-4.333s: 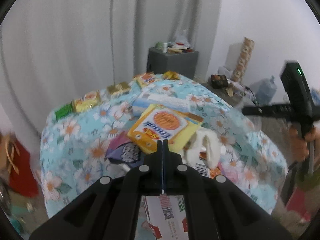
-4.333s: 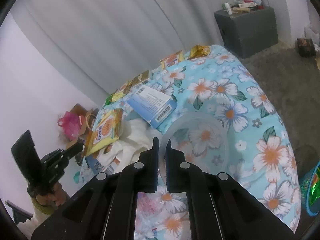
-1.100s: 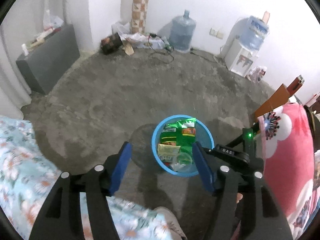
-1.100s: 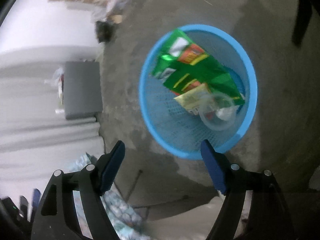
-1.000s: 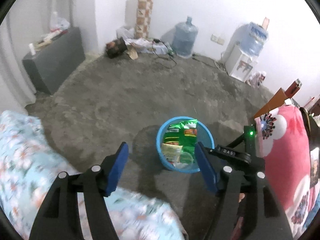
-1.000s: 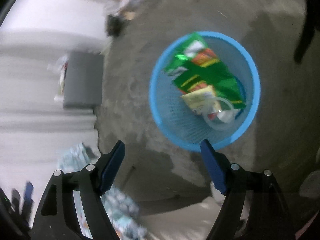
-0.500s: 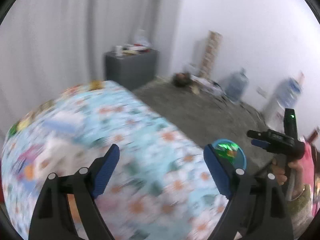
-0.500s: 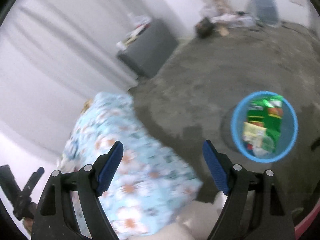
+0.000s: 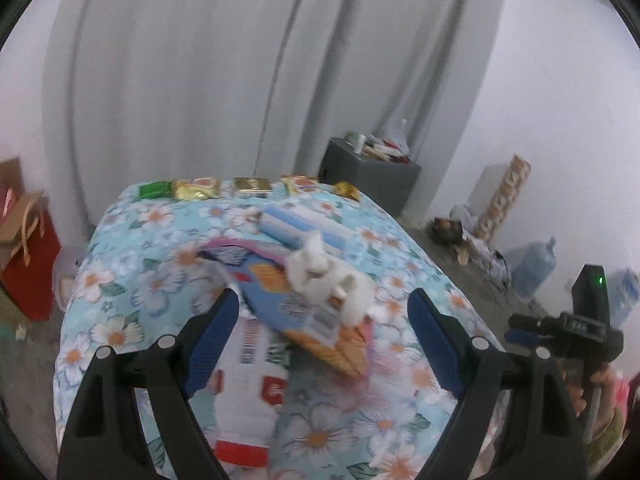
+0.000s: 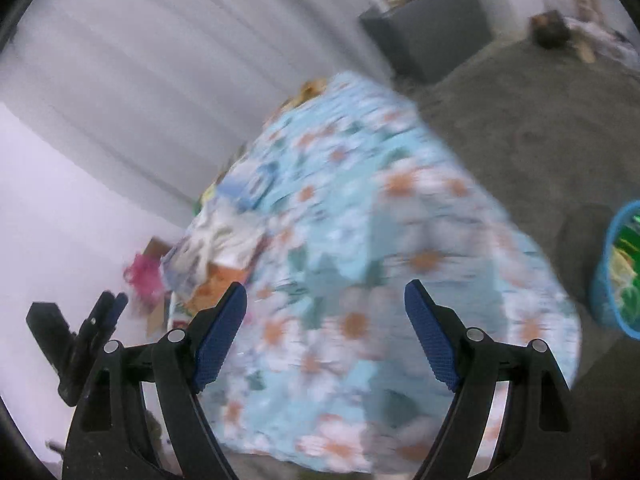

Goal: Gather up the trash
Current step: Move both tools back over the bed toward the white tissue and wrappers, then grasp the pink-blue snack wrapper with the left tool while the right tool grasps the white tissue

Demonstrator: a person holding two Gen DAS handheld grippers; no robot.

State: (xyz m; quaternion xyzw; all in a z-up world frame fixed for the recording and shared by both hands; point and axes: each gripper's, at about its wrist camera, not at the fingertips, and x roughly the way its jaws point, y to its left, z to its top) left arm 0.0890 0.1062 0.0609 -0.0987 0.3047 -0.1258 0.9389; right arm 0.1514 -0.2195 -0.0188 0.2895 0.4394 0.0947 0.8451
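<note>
A table under a blue floral cloth (image 9: 132, 280) carries a trash pile. Crumpled white paper (image 9: 320, 276) lies on a blue and orange packet (image 9: 276, 284), with a white and red carton (image 9: 248, 392) nearer and a light blue box (image 9: 292, 228) behind. Several wrappers (image 9: 196, 190) line the far edge. My left gripper (image 9: 322, 304) hangs open above the pile, holding nothing. My right gripper (image 10: 325, 292) is open and empty over the cloth's near right part; the blurred pile (image 10: 216, 248) lies to its left. The blue bin (image 10: 608, 248) with green packets stands on the floor at far right.
A grey cabinet (image 9: 368, 176) stands behind the table by the curtain. A red bag (image 9: 28, 256) sits on the floor to the left. Water bottles (image 9: 534, 268) and clutter line the right wall. A hand holds the right gripper's body (image 9: 576, 328) beside the table's right edge.
Both views have swung from the blue bin on the floor up to the table. The left jaws stand a little wider than a second ago. Both grippers stay empty.
</note>
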